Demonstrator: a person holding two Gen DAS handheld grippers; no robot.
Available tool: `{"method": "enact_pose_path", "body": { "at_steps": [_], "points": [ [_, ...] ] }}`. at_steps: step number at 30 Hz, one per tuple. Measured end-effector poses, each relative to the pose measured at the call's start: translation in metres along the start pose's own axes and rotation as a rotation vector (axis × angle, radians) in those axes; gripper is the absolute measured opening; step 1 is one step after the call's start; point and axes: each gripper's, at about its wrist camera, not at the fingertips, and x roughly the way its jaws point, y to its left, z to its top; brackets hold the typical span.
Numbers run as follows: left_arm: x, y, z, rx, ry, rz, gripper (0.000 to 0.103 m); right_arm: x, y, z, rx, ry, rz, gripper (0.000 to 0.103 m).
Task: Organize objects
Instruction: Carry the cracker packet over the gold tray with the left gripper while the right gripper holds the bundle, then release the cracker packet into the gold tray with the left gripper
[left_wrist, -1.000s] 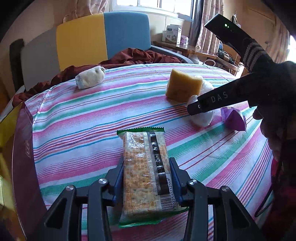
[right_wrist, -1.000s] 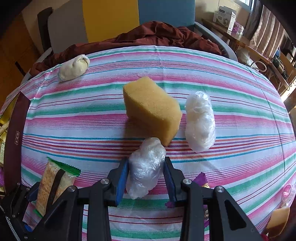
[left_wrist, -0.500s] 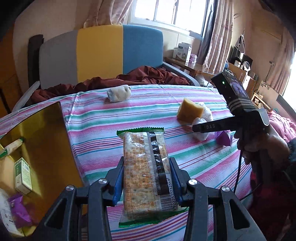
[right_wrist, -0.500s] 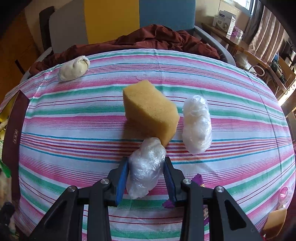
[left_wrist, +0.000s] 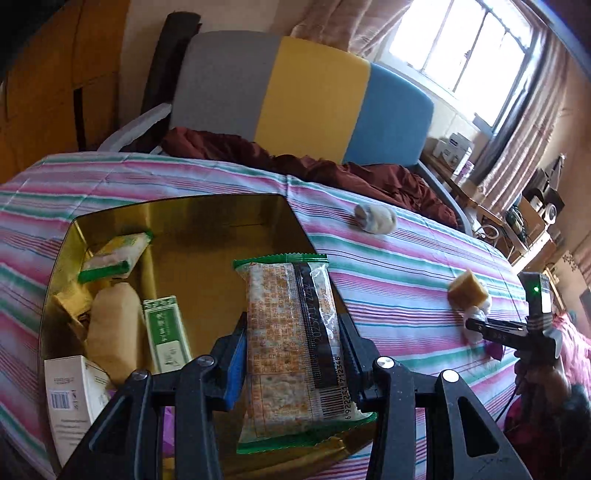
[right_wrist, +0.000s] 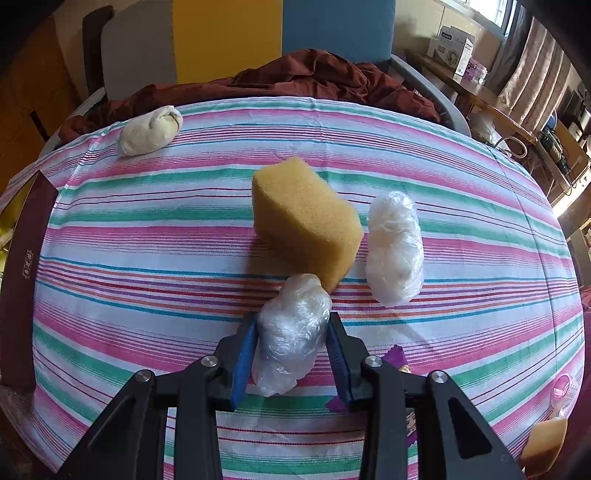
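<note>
My left gripper (left_wrist: 291, 332) is shut on a cracker packet (left_wrist: 291, 339) with green ends, held above the right side of an open gold-lined box (left_wrist: 207, 221) on the striped tablecloth. My right gripper (right_wrist: 293, 332) is shut on a clear plastic-wrapped bundle (right_wrist: 291, 328) that rests on the cloth just in front of a yellow sponge (right_wrist: 303, 218). The right gripper also shows far right in the left wrist view (left_wrist: 476, 326).
The box holds a green-edged packet (left_wrist: 114, 256), a tan roll (left_wrist: 114, 332), a green-white carton (left_wrist: 166, 332) and a white carton (left_wrist: 70, 395). A white wrapped bundle (right_wrist: 395, 247) lies right of the sponge. A cream cloth roll (right_wrist: 149, 131) lies far left. A purple wrapper (right_wrist: 393, 358) lies under the right gripper.
My left gripper has swung left with the cracker packet, from over the cloth to above the open box. My right gripper has stayed on the wrapped bundle.
</note>
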Motion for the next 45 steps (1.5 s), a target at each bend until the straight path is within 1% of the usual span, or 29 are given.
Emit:
{"method": "enact_pose_path", "body": {
  "at_steps": [4, 6, 8, 10, 15, 18, 23, 28, 34, 38, 40, 45],
  "points": [
    [0.014, 0.032, 0.017, -0.084, 0.047, 0.022, 0.044, 0.001, 0.001, 0.0, -0.003, 0.002, -0.003, 0.037],
    [0.022, 0.043, 0.028, -0.103, 0.066, 0.031, 0.044, 0.0, 0.001, 0.0, -0.005, 0.002, -0.003, 0.037],
    [0.031, 0.055, 0.037, -0.133, 0.088, 0.058, 0.044, 0.0, 0.001, 0.0, -0.007, 0.001, -0.002, 0.037],
    [0.041, 0.065, 0.046, -0.159, 0.107, 0.063, 0.044, -0.001, 0.001, 0.0, -0.01, 0.001, -0.003, 0.037],
    [0.071, 0.082, 0.065, -0.208, 0.149, 0.125, 0.044, -0.001, 0.003, 0.0, -0.017, 0.0, -0.001, 0.037],
    [0.087, 0.086, 0.073, -0.202, 0.157, 0.161, 0.045, -0.001, 0.004, 0.0, -0.019, 0.002, -0.001, 0.037],
    [0.103, 0.088, 0.074, -0.185, 0.176, 0.2, 0.045, -0.001, 0.005, 0.001, -0.021, 0.003, -0.001, 0.037],
    [0.11, 0.09, 0.069, -0.174, 0.193, 0.216, 0.045, -0.002, 0.006, 0.0, -0.023, 0.003, -0.001, 0.037],
    [0.105, 0.091, 0.066, -0.16, 0.182, 0.234, 0.048, -0.002, 0.005, 0.0, -0.022, 0.004, -0.001, 0.037],
    [0.086, 0.085, 0.064, -0.121, 0.134, 0.243, 0.049, -0.002, 0.005, 0.0, -0.023, 0.006, -0.003, 0.037],
    [0.069, 0.076, 0.06, -0.083, 0.092, 0.248, 0.05, -0.001, 0.005, -0.001, -0.03, 0.007, -0.006, 0.037],
    [0.016, 0.044, 0.036, 0.028, -0.051, 0.27, 0.063, -0.001, 0.005, -0.001, -0.039, 0.008, -0.008, 0.037]
  ]
}}
